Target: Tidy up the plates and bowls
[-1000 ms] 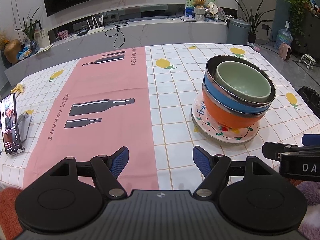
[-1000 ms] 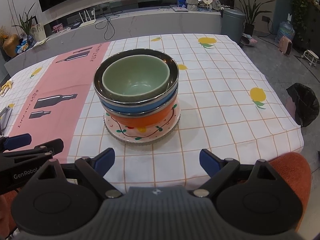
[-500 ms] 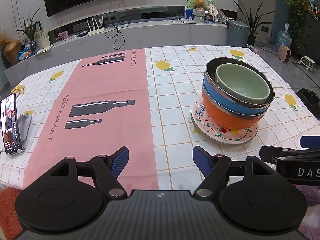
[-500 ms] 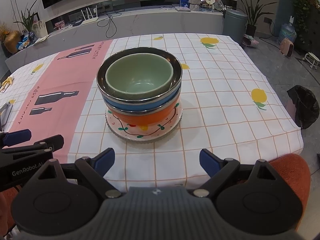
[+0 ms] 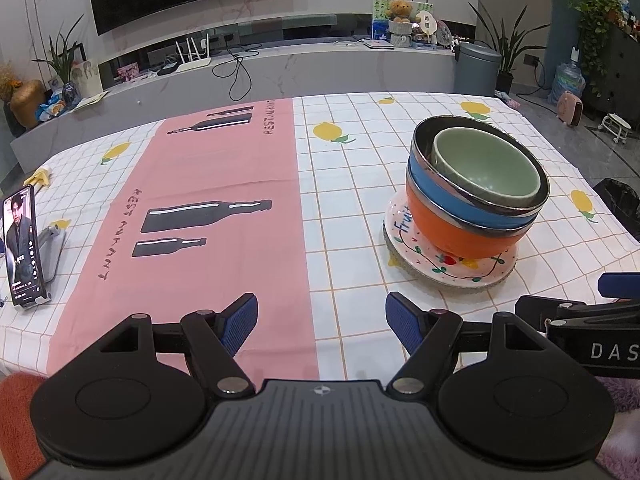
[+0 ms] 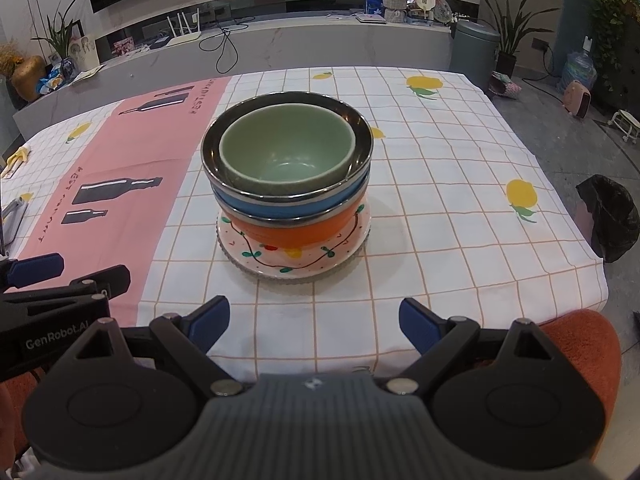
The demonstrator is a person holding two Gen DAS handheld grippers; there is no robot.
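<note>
Nothing is changing over the last second: the tabletop (image 6: 460, 200) is carrying the same single stack, green bowl (image 6: 286, 152) nesting in the steel-rimmed blue and orange bowls on the patterned plate (image 6: 296, 258). Left tool (image 5: 322, 322) and right tool (image 6: 314, 320) are staying spread, empty, apart from the stack, suggesting the organizing is finished or not begun.

Barely anything moved in the last second

In the right wrist view we see the stack of bowls (image 6: 288, 208) sitting a hair further right in the picture than a second ago. In the left wrist view the right claw (image 5: 572, 300) pokes in a touch further and lower at the edge. Tiny drift, that's all we spot.
</note>
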